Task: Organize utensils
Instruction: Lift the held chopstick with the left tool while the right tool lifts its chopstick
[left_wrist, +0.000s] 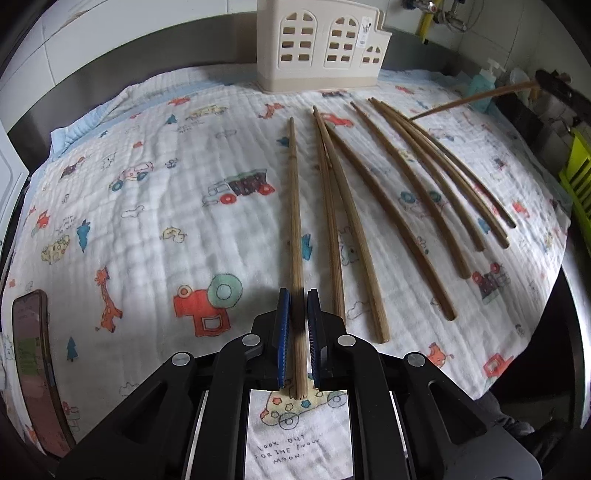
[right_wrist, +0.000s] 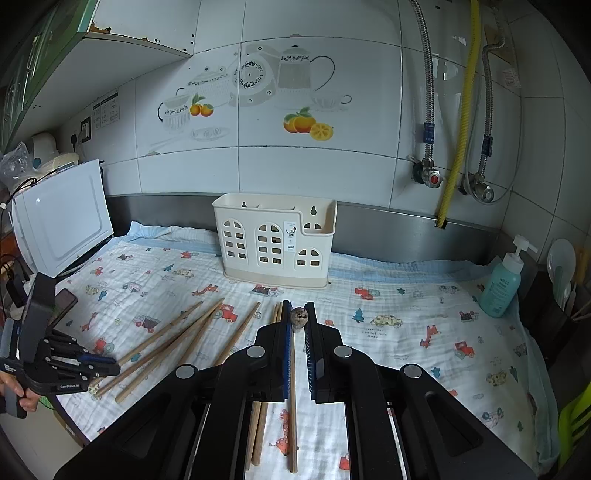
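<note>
Several brown wooden chopsticks (left_wrist: 347, 221) lie side by side on a printed cloth (left_wrist: 147, 221). My left gripper (left_wrist: 298, 295) is low over the cloth, its blue pads shut on the near end of the leftmost chopstick (left_wrist: 294, 206). My right gripper (right_wrist: 299, 308) is raised and shut on the thick end of one chopstick (right_wrist: 299, 316), which points at the camera; in the left wrist view this chopstick (left_wrist: 476, 99) hangs in the air at the upper right. A cream utensil holder (right_wrist: 275, 240) with window-shaped holes stands at the back of the cloth.
A phone (left_wrist: 35, 369) lies at the cloth's left edge. A white appliance (right_wrist: 62, 218) stands at the left and a teal soap bottle (right_wrist: 504, 280) at the right. A steel backsplash and tiled wall with pipes rise behind the holder.
</note>
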